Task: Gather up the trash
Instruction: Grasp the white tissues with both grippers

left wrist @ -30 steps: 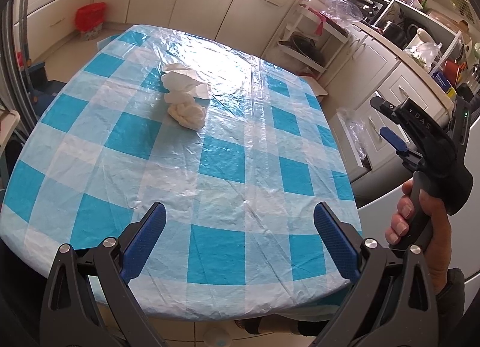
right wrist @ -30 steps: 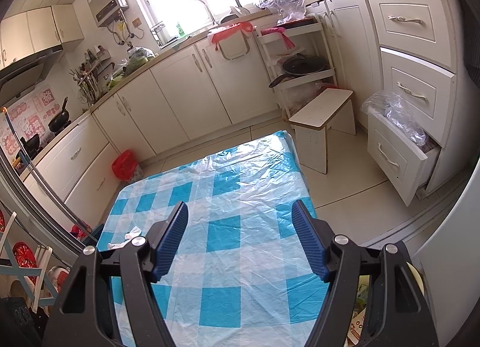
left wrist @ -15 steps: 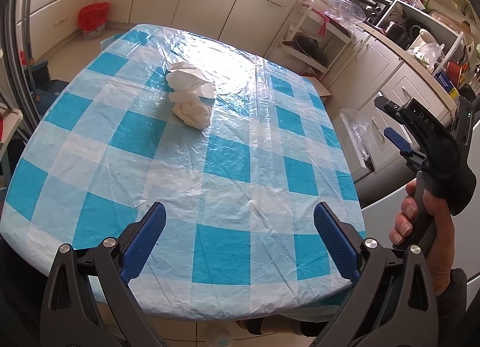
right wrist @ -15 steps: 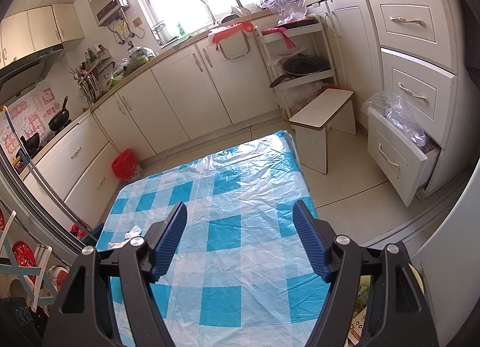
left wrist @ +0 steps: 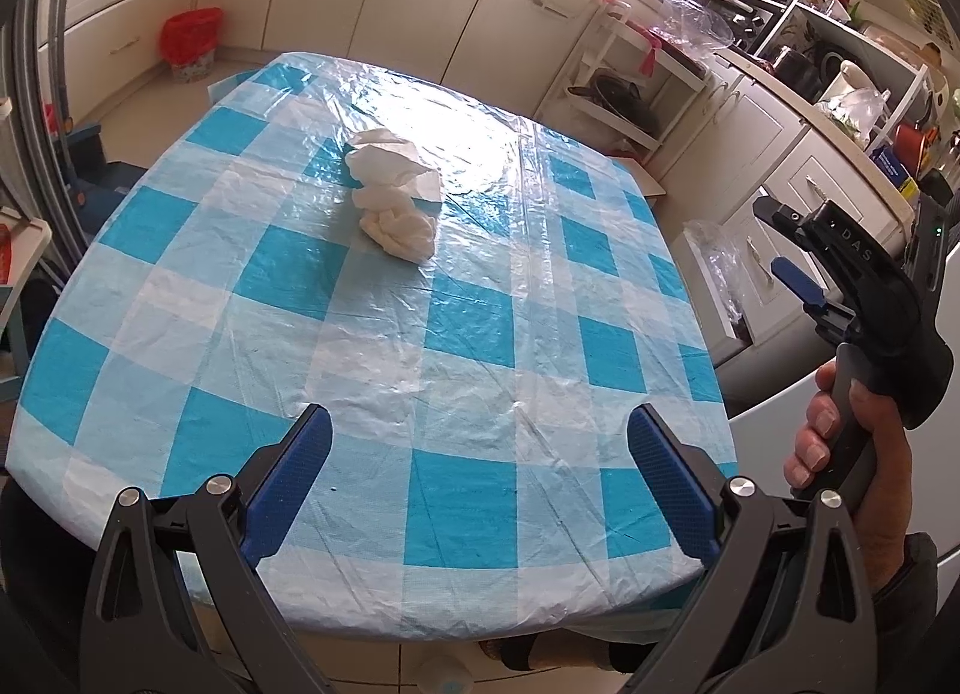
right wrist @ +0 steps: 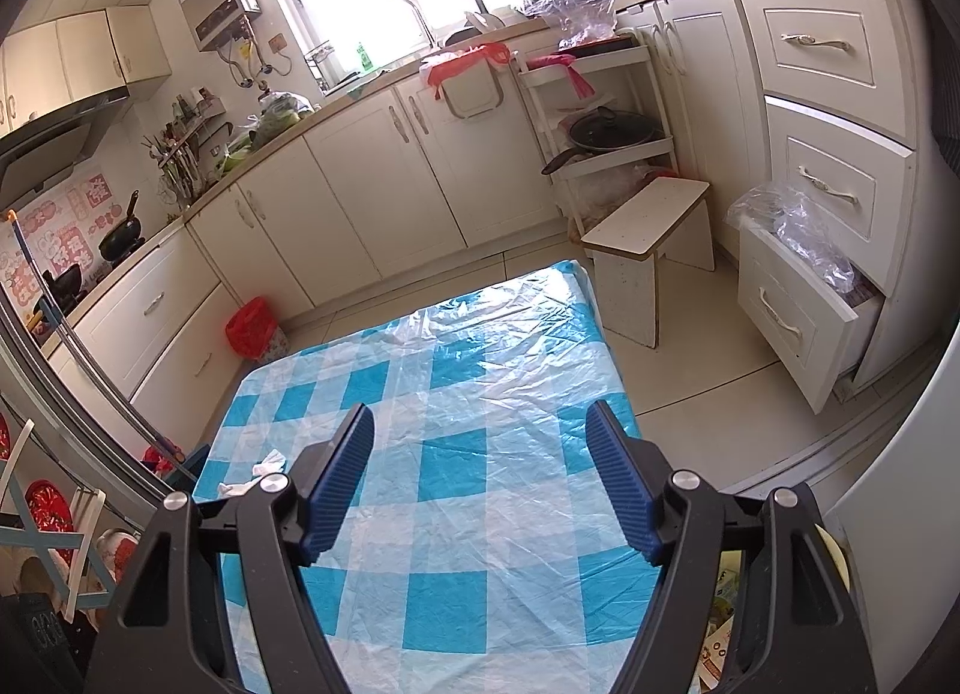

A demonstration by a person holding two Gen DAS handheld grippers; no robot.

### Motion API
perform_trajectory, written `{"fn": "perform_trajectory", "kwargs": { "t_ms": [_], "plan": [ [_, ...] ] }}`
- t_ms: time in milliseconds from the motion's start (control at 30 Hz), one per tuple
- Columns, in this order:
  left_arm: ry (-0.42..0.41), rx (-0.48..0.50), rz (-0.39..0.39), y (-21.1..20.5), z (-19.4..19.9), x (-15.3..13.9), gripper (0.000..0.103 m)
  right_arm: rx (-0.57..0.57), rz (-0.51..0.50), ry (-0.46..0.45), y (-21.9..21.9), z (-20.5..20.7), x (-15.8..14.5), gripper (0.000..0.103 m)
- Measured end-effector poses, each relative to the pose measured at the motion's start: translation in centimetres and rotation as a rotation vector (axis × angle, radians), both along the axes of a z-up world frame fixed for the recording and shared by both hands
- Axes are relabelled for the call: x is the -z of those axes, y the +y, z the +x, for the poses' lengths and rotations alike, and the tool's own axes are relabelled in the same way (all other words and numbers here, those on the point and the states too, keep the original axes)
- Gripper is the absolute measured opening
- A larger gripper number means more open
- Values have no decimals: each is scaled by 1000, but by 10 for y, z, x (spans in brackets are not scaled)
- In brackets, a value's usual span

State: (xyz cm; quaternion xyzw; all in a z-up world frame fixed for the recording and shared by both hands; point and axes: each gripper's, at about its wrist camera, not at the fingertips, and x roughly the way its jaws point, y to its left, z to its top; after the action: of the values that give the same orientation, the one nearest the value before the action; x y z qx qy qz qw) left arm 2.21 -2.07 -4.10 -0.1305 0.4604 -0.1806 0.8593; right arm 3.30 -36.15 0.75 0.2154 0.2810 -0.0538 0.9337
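Note:
Crumpled white tissues [left wrist: 393,193] lie in a small heap on the far half of the blue-and-white checked tablecloth [left wrist: 384,346]. In the right wrist view the same tissues [right wrist: 255,472] peek out at the table's left edge, partly hidden by my finger. My left gripper [left wrist: 477,442] hovers open over the near edge of the table, well short of the tissues, with nothing between its blue pads. My right gripper [right wrist: 480,442] is open and empty above the cloth; it also shows at the right of the left wrist view, where a hand [left wrist: 840,442] holds its handle.
A red-lined waste bin [left wrist: 191,43] [right wrist: 255,331] stands on the floor by the far cabinets. A white stool [right wrist: 651,241] is beyond the table's far corner. An open drawer with a clear plastic bag [right wrist: 804,250] juts out at right. Cabinets ring the room.

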Motion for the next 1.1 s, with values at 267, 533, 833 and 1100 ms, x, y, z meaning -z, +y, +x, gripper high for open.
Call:
{"fn": "perform_trajectory", "kwargs": {
  "t_ms": [267,533,833,1100],
  "plan": [
    [30,-78,-9,33,4,18,95,-150,-28,45,47,12,12,70],
    [19,-128,-1,55,12,24,95,-347,-68,88,108,48,27,70],
    [1,-160,20,80,23,23,95,-570,-137,166,184,111,49,70],
    [-8,-132,33,68,56,24,95,-549,1,292,173,141,76,11]
  ]
}}
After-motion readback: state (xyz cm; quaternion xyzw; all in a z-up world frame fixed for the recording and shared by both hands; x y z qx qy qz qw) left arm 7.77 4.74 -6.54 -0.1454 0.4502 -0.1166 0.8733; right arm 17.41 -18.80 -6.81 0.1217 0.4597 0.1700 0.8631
